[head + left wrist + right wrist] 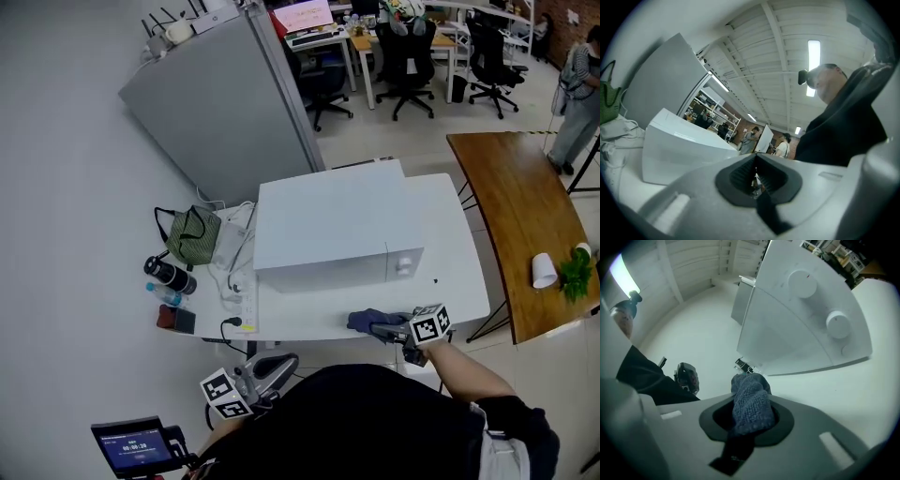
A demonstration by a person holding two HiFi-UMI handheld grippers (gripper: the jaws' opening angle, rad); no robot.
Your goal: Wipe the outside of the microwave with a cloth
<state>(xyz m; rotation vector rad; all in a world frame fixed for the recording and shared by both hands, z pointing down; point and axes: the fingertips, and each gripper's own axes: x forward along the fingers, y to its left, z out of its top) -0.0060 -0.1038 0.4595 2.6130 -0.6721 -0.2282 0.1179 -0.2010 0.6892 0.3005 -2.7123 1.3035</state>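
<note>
Two grippers are in play, but only one carries anything. The right gripper (pixel 377 329) hangs over the near edge of the white worktop (pixel 455 281), its jaws clenched on a bunched blue cloth (pixel 750 404) that sticks up from between them. The white microwave (pixel 328 230) stands just beyond on the same worktop. Seen from the right gripper view, its front face and two round knobs (pixel 838 324) are near the cloth but apart from it, with bare worktop showing between.

The left gripper (pixel 279 366) sits low beside the person's body, off the worktop's near edge. Its jaws are pressed together with nothing between them.

As a judgement, the task stands at its opening part. The cloth is gripped and brought close, yet it is not in contact with any face of the microwave. No face looks any different from another, so none can be counted as wiped. The front, top and sides all appear left to do.
</note>
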